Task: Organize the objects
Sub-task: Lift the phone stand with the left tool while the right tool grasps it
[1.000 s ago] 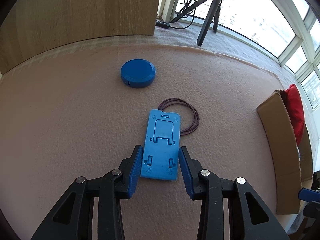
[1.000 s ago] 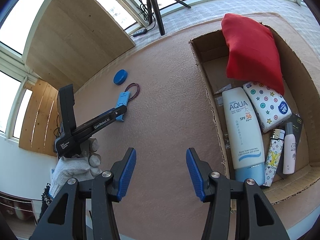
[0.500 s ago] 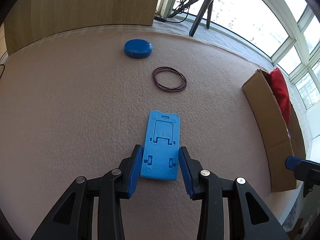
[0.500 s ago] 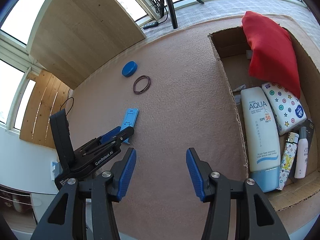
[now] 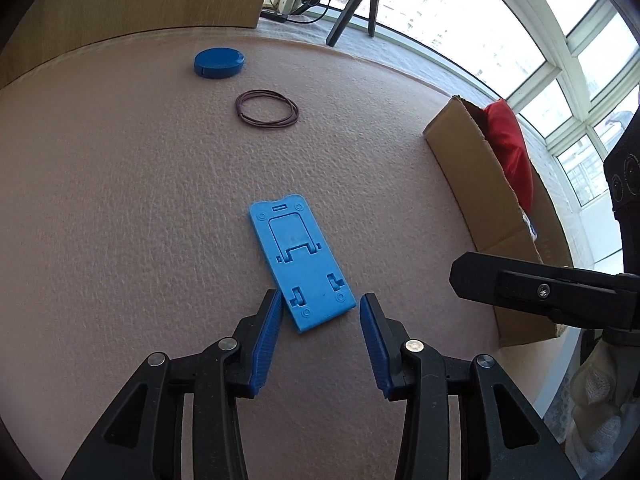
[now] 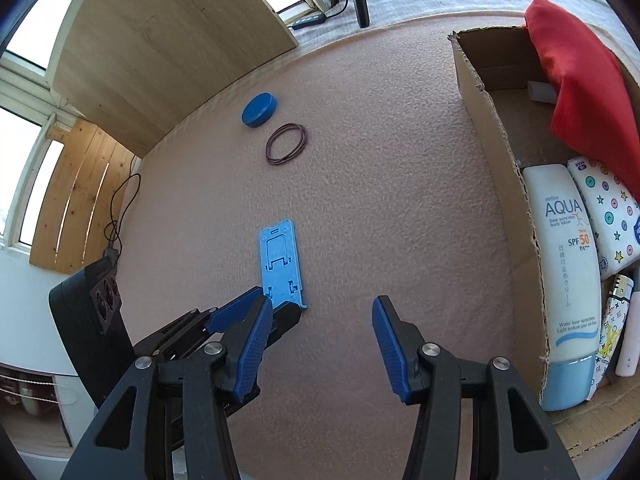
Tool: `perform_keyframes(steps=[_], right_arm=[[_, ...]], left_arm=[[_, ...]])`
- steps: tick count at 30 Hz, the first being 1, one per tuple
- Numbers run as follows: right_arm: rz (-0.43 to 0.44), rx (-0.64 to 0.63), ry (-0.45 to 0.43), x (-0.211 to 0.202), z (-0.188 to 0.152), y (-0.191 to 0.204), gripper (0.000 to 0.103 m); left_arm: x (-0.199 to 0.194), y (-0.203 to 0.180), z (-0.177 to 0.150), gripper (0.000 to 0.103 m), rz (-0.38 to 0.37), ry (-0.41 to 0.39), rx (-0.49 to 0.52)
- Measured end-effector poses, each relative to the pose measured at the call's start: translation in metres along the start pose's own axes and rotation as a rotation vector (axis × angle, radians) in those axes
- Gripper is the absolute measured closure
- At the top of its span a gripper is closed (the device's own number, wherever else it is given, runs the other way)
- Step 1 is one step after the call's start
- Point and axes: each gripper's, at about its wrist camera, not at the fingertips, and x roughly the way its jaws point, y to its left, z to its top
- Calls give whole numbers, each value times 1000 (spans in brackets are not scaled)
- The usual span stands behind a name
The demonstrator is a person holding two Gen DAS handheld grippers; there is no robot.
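Stand between my left fingers, box waiting

Left wrist: my left gripper (image 5: 318, 334) sits low on the mat (image 5: 120, 220) with its fingers apart, the near end of the flat blue stand (image 5: 301, 267) lying between the tips, skewed and unclamped. Beyond lie the band (image 5: 267, 113) and disc (image 5: 219, 63); the box (image 5: 476, 196) is off to the right.

Right wrist: my right gripper (image 6: 318, 344) hovers with fingers spread, holding nothing. The stand (image 6: 281, 265) lies flat, well apart from the box (image 6: 496, 184), which already holds a tube (image 6: 564, 264) and a pouch (image 6: 580, 76).

I judge this the grasp step: next I square up to the stand, close, and carry it to the box.
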Motion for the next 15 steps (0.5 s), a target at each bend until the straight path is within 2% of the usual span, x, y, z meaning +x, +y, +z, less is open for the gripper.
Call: perform_keyframes(steps=[9, 15], right_arm=[[-33, -96, 54, 37, 22, 21, 55], [-53, -127, 106, 62, 27, 32, 73]], left_arm=[[0, 9, 4, 60, -32, -11, -29], [0, 17, 7, 60, -66, -11, -61]])
